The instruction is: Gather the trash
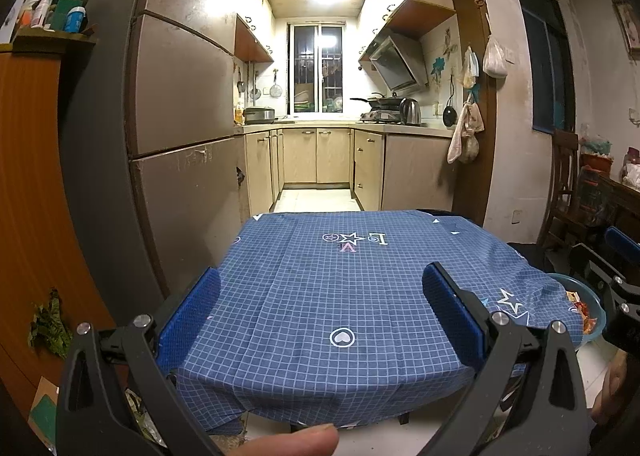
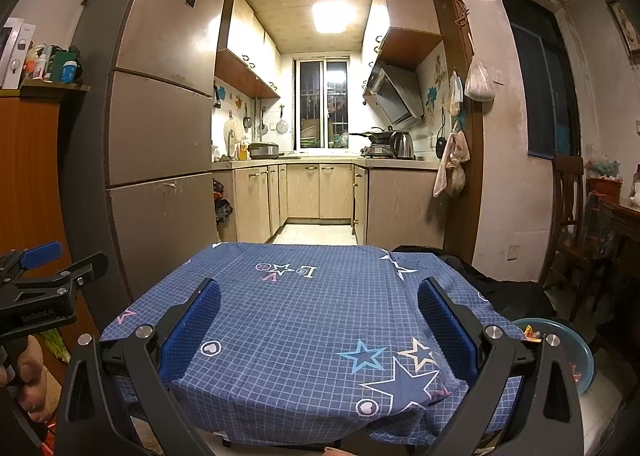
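A small table under a blue checked cloth (image 1: 340,288) fills the middle of both views (image 2: 304,320); no trash lies on the cloth. A teal bowl (image 1: 580,296) holding orange and red wrappers sits low beside the table's right edge, also in the right wrist view (image 2: 560,344). My left gripper (image 1: 320,308) is open and empty above the cloth's near edge. My right gripper (image 2: 318,320) is open and empty above the cloth, to the right of the left one. Each gripper shows at the other view's edge.
A tall fridge (image 1: 180,116) stands left of the table. A wooden cabinet (image 1: 28,196) is at the far left with green leafy scraps (image 1: 48,328) at its foot. A wooden chair (image 2: 572,216) and dark table stand right. The kitchen opens behind.
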